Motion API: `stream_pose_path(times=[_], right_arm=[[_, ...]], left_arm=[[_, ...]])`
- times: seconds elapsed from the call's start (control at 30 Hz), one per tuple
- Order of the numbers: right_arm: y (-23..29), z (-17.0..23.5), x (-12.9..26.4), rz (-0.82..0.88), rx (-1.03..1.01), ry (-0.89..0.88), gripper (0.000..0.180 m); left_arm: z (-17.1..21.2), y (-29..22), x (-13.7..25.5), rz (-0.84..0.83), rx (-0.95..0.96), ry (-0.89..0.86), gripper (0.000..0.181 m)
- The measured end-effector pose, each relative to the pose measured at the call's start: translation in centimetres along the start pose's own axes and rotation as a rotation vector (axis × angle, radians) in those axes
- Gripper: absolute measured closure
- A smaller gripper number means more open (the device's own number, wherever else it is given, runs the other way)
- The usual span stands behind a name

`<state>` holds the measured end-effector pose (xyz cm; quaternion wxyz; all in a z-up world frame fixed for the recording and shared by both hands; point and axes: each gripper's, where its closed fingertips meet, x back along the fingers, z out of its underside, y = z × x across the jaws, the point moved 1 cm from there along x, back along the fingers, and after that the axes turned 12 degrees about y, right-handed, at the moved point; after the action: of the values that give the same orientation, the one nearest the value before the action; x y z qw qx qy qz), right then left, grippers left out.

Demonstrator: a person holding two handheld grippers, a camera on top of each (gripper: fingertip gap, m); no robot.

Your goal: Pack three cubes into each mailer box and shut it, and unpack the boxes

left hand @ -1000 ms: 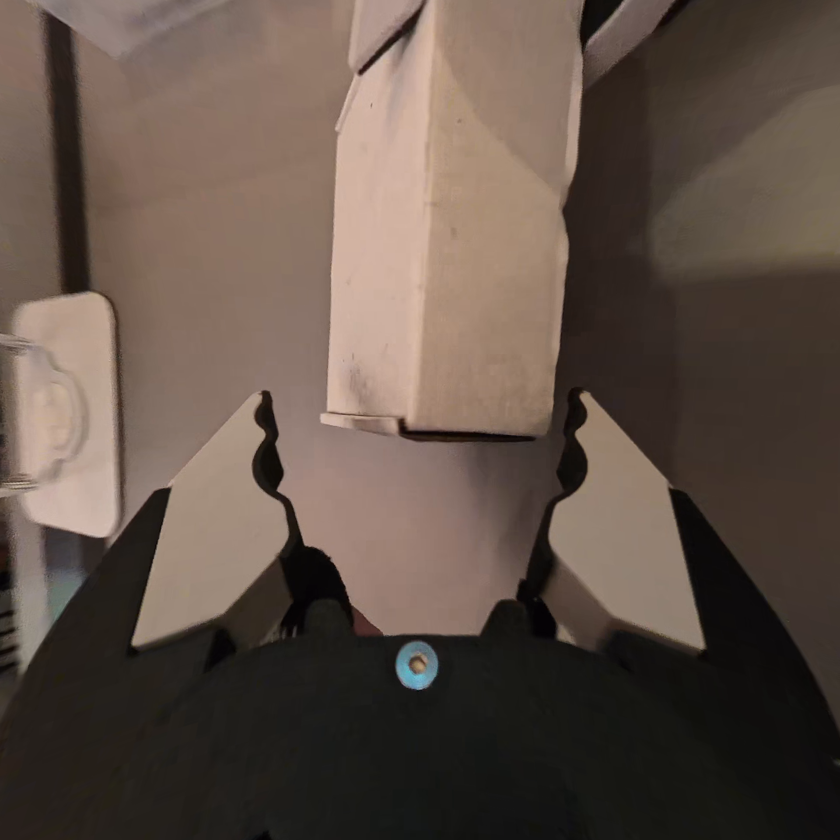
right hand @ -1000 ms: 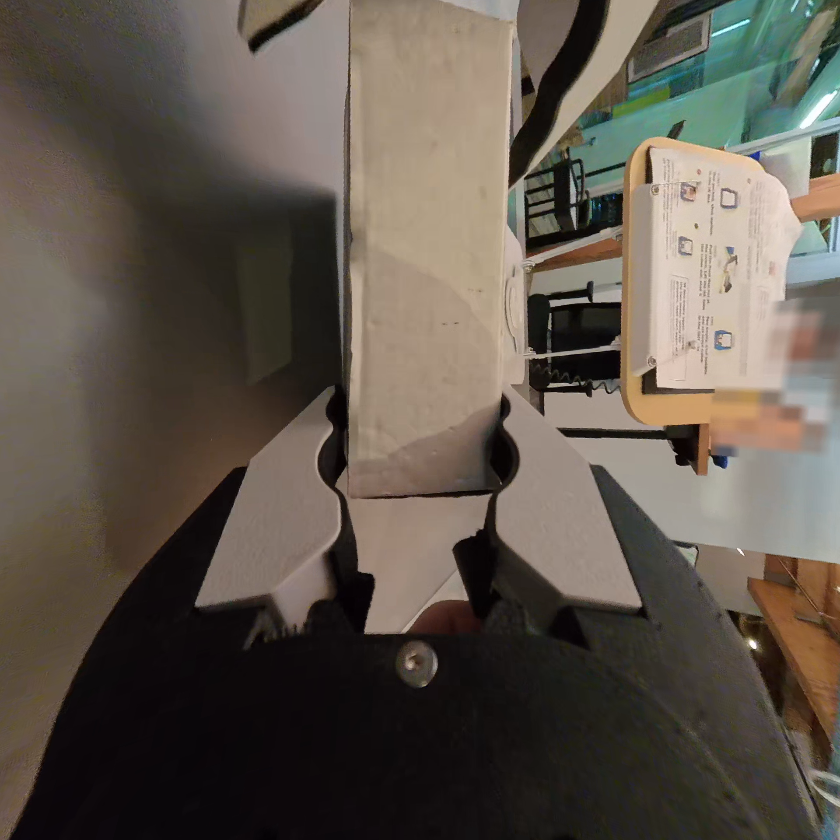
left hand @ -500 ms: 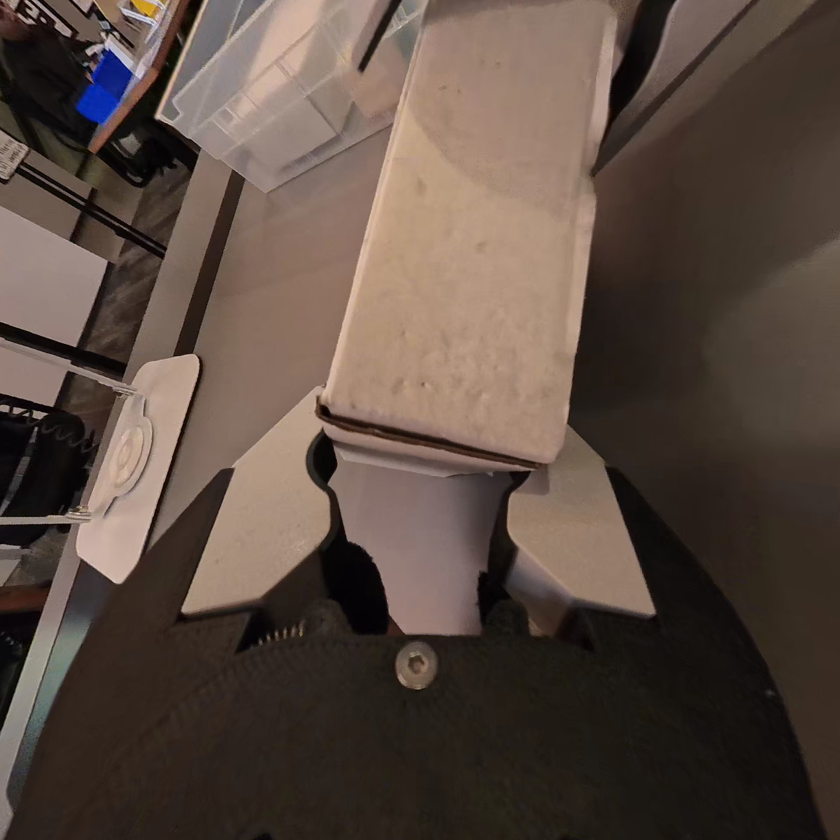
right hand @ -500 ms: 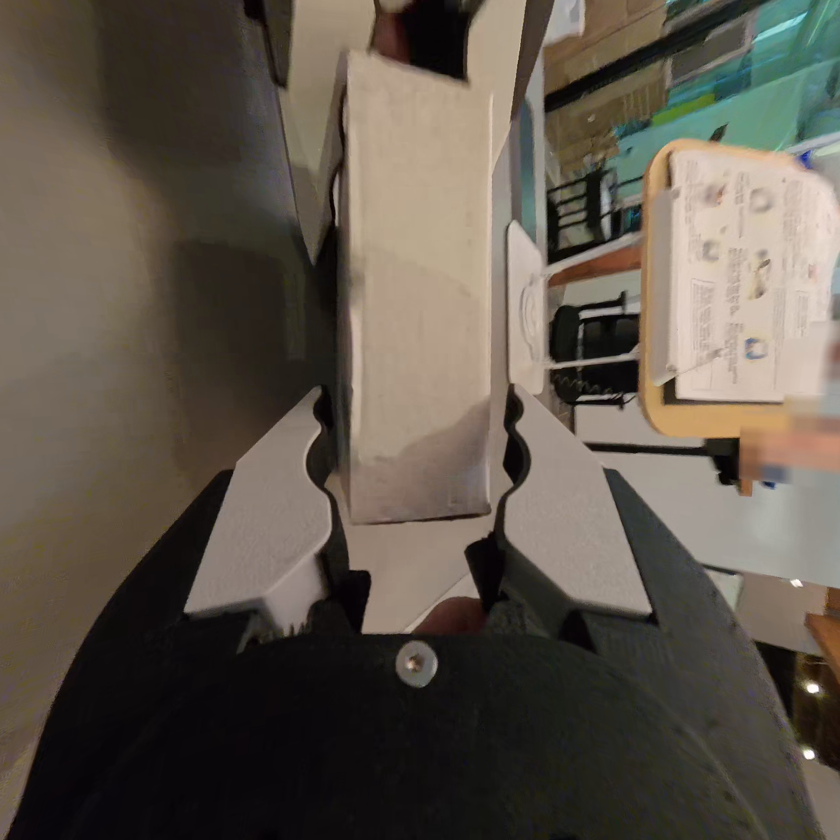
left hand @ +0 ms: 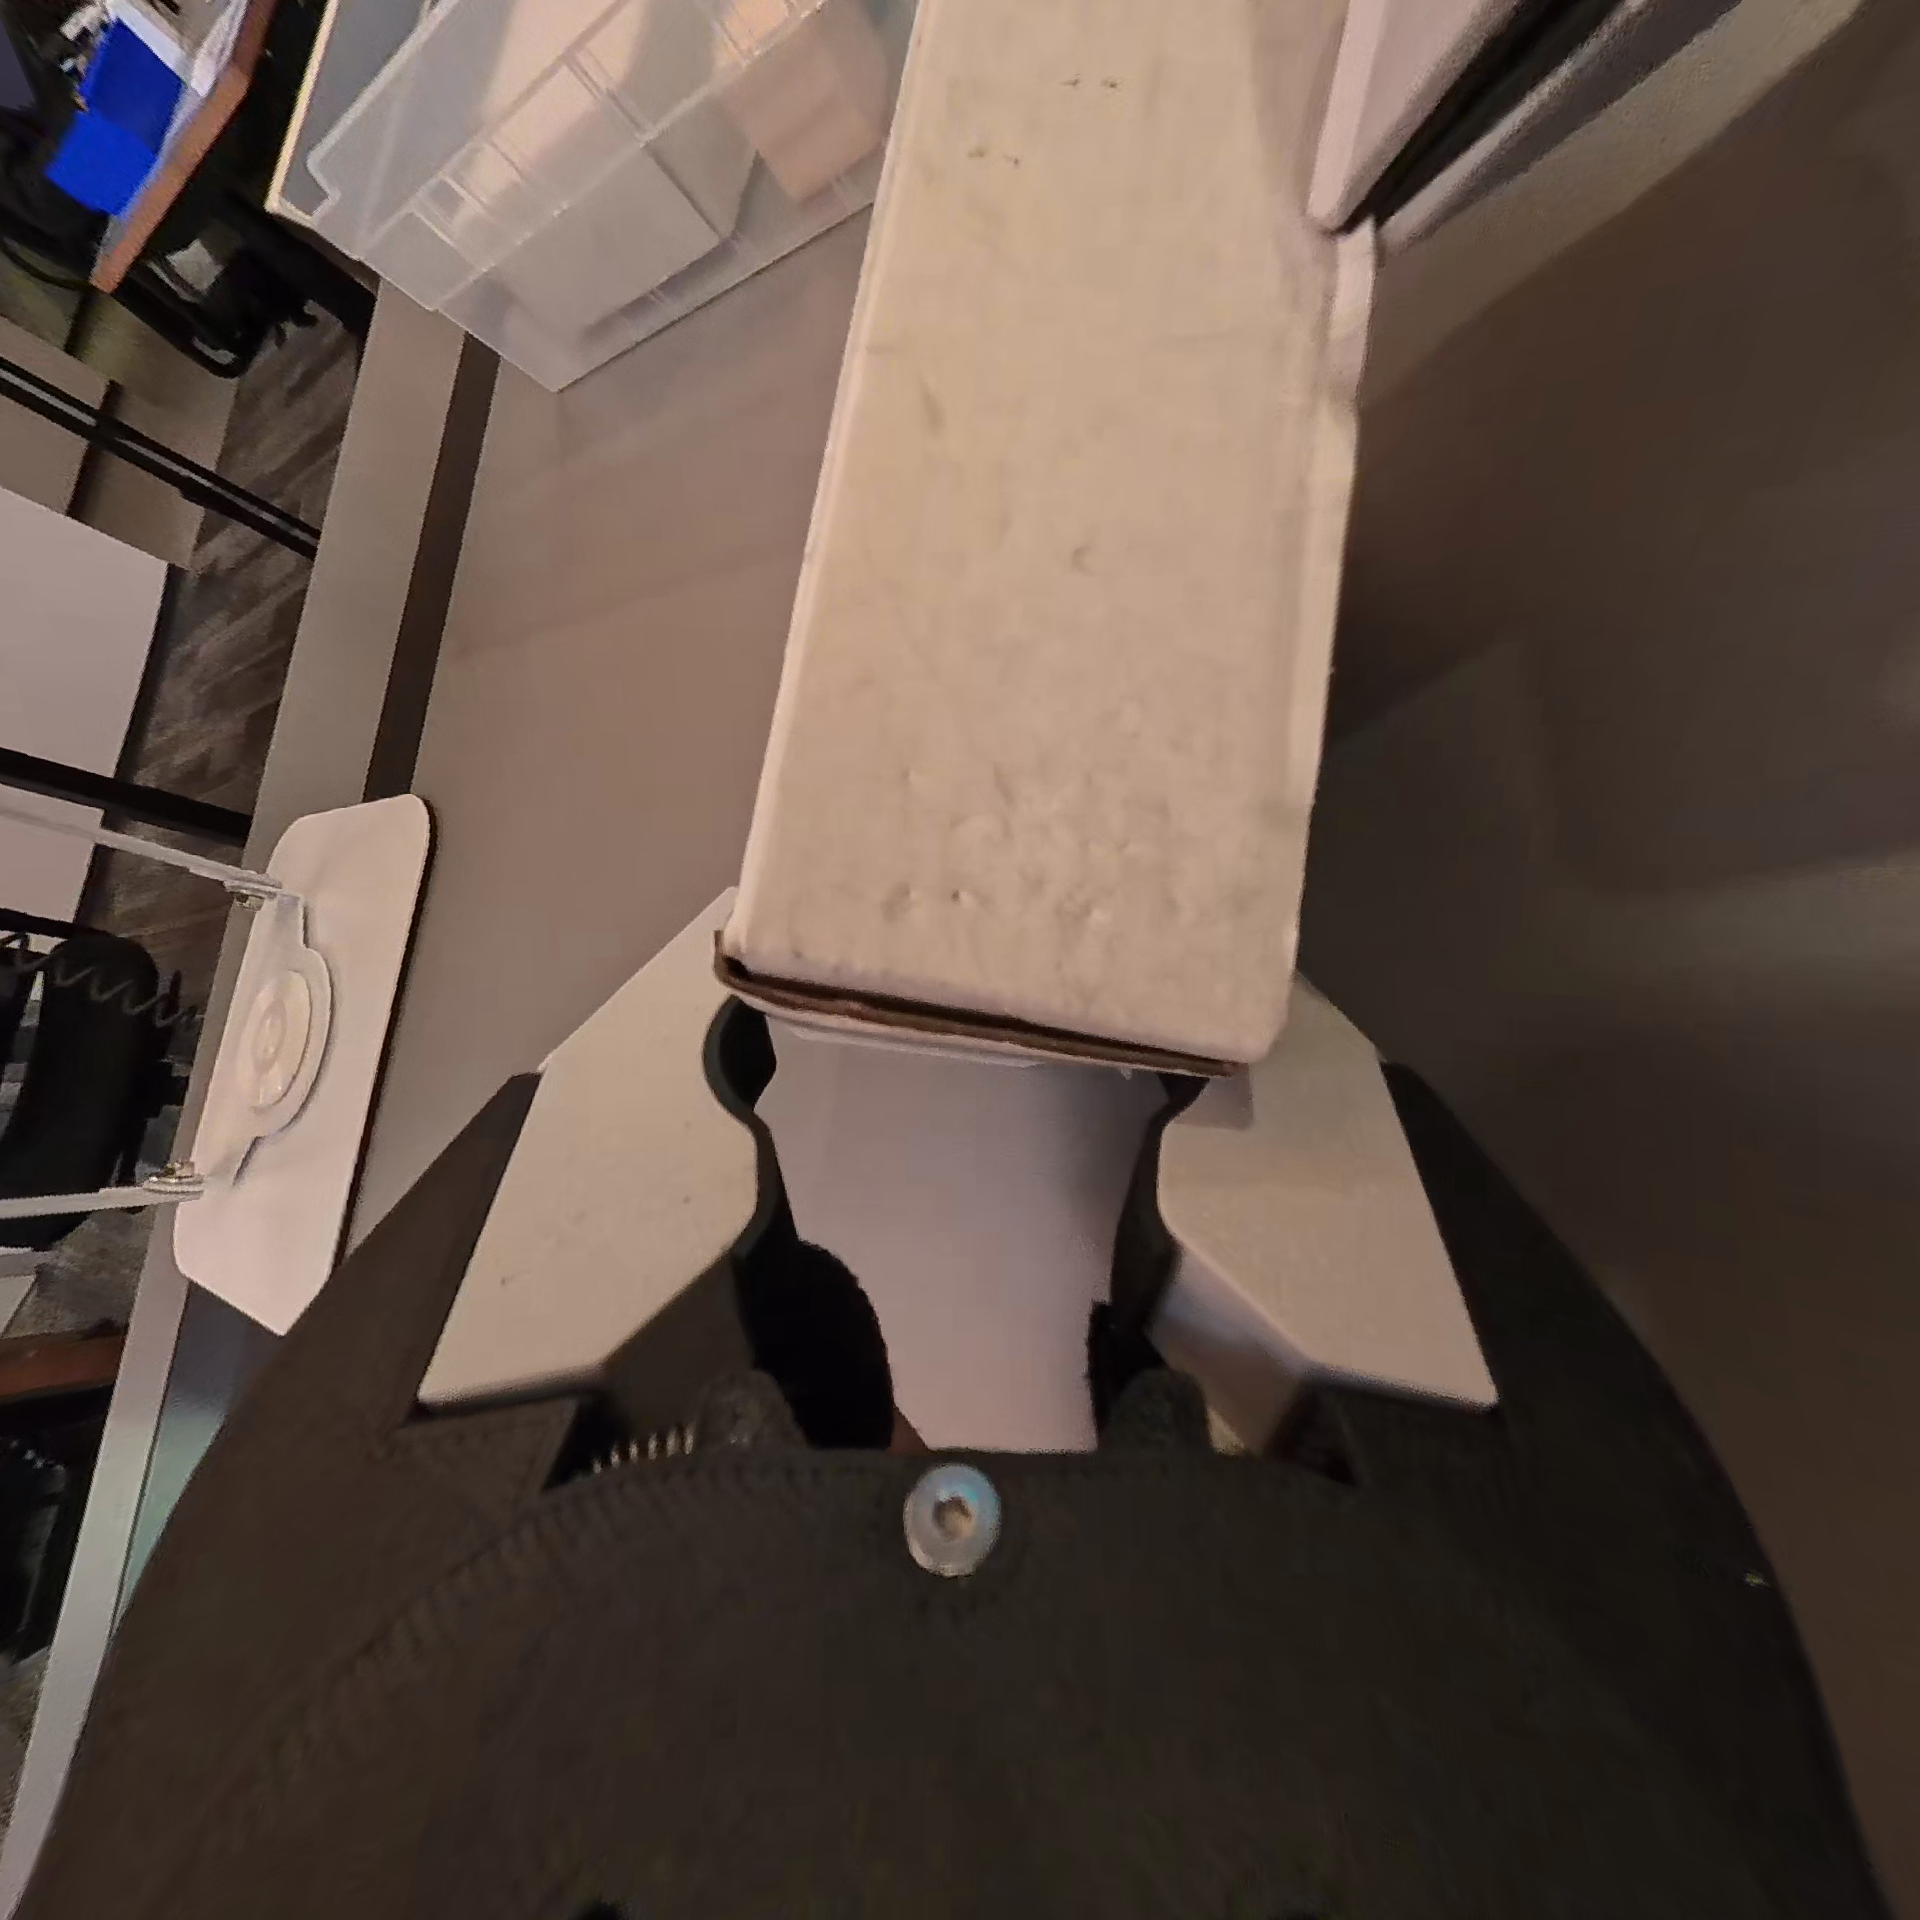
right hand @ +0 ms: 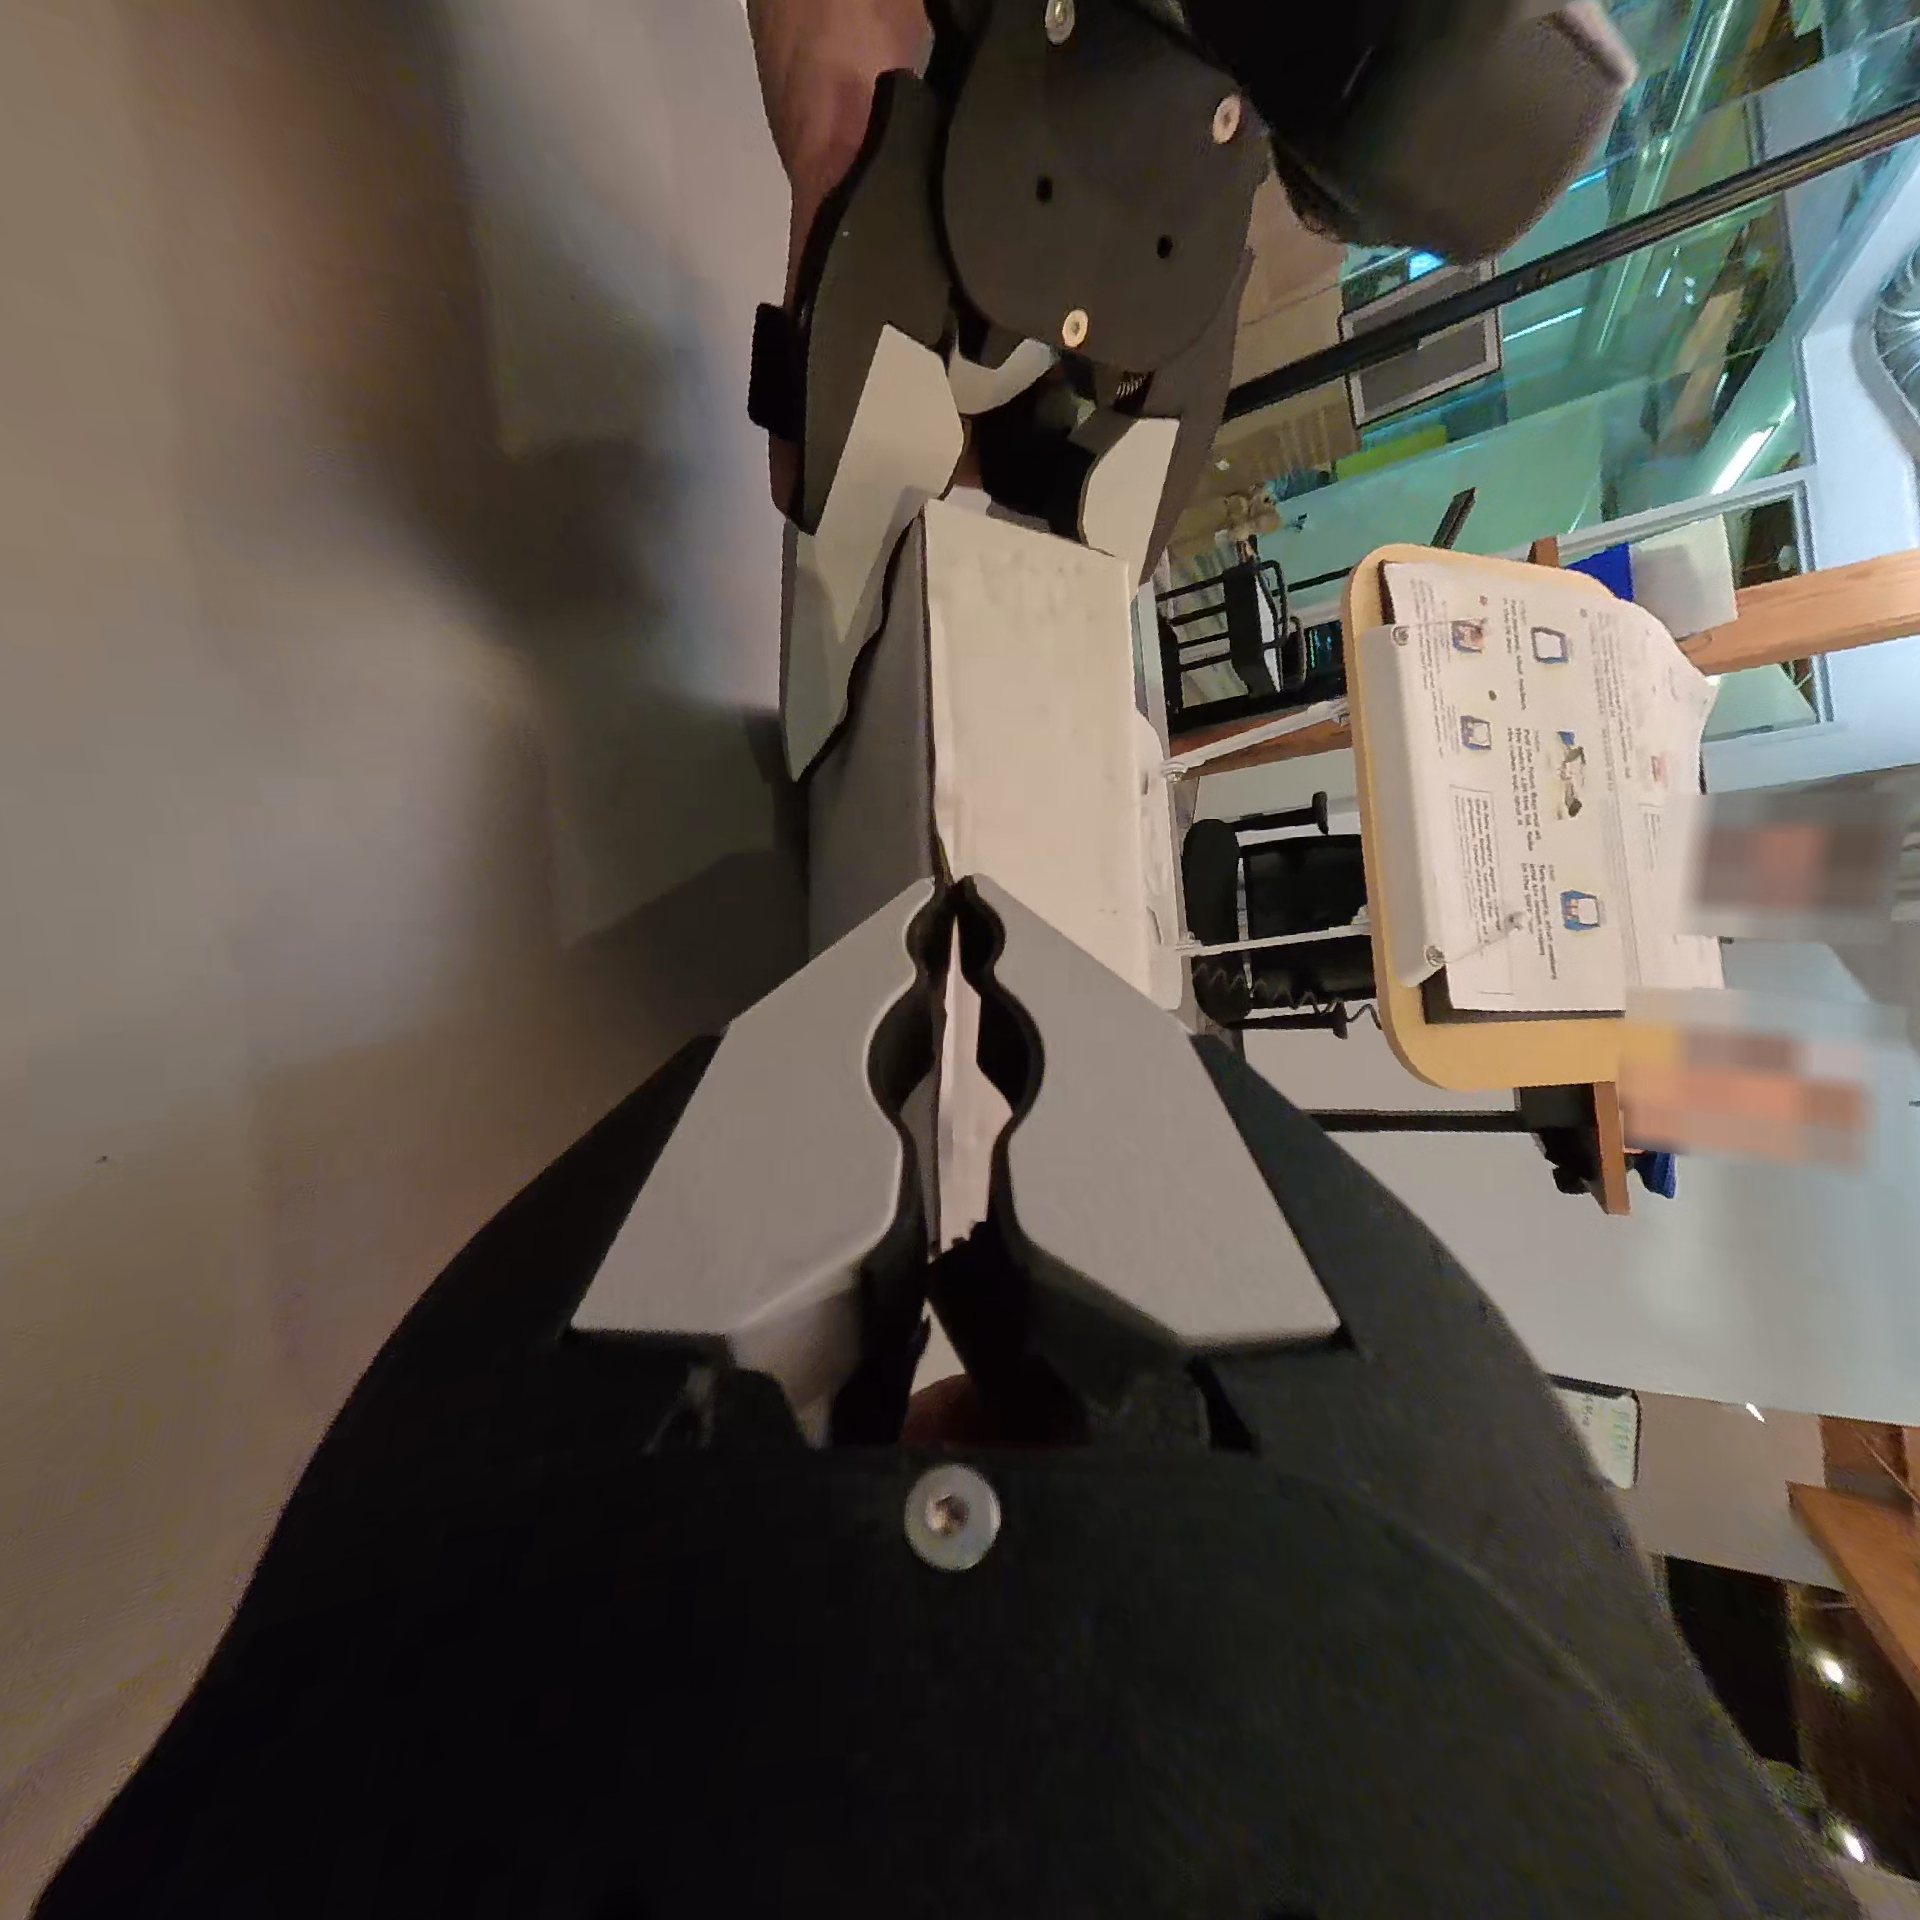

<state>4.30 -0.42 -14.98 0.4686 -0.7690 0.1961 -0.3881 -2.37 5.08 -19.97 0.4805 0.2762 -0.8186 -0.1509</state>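
Observation:
A white cardboard mailer box is held above the grey table, long and narrow, lid closed. My left gripper is shut on the box's near end, one finger on each side wall. In the right wrist view the same box runs away from me, with the left gripper clamped on its far end. My right gripper is shut on a thin white cardboard edge at the box's near end, jaws almost touching. No cubes are in sight.
A clear plastic bin stands on the table's far side. A white pad with a clear bracket sits at the table's left edge. A wooden board with clipped papers and office chairs lie beyond the table.
My left gripper was open and short of the box; it has closed on the box's end. My right gripper let go of the box's full width and closed on a thin edge.

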Motion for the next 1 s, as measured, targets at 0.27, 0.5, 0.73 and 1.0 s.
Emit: stream_pose_path(times=[0.27,0.5,0.73,1.0], right_arm=[[-0.4,-0.5,0.6,0.021,-0.067,-0.045,0.18],[-0.5,-0.7,0.9,-0.009,-0.119,-0.066,0.18],[-0.3,0.2,0.2,0.063,-0.02,0.002,0.18],[-0.4,0.3,-0.4,0.175,0.055,0.053,0.169]], left_arm=[[0.3,-0.1,0.1,-0.004,-0.039,0.037,0.111],[0.4,-0.2,0.0,-0.012,-0.083,0.09,0.112],[0.2,-0.1,-0.3,0.034,-0.061,0.12,0.112],[0.1,-0.2,-0.4,0.075,-0.059,0.148,0.112]])
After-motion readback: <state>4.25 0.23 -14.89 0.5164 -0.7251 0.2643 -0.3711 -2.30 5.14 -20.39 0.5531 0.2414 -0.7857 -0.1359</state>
